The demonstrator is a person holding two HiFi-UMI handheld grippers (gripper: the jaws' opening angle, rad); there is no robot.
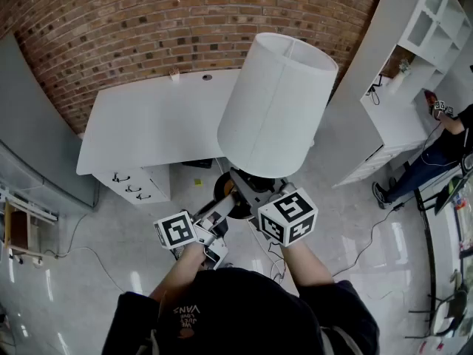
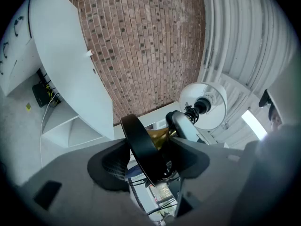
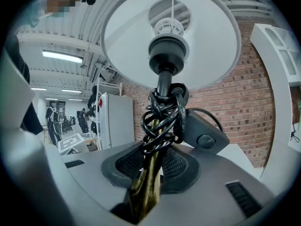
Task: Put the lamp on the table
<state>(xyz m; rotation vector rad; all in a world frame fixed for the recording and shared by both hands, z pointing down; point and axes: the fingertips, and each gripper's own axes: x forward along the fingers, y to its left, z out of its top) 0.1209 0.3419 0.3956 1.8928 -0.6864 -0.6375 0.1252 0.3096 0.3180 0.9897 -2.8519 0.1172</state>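
Observation:
The lamp hangs in the air in front of the white table (image 1: 148, 128), tilted, with its white shade (image 1: 277, 106) over the table's near right corner. My left gripper (image 1: 211, 228) is shut on the lamp's black round base (image 2: 141, 147), which sits edge-on between the pads. My right gripper (image 1: 255, 202) is shut on the brass stem (image 3: 146, 192). A black cord (image 3: 162, 117) is coiled round the stem below the bulb socket, with its plug (image 3: 204, 135) beside it. The shade's underside (image 3: 174, 36) fills the top of the right gripper view.
A brick wall (image 1: 148, 28) runs behind the table, which has drawers (image 1: 133, 183) at its left end. A white shelf unit (image 1: 414, 58) stands to the right, with a person (image 1: 436, 150) beside it. Cables (image 1: 89, 254) lie on the glossy floor, and a grey panel (image 1: 29, 132) stands at left.

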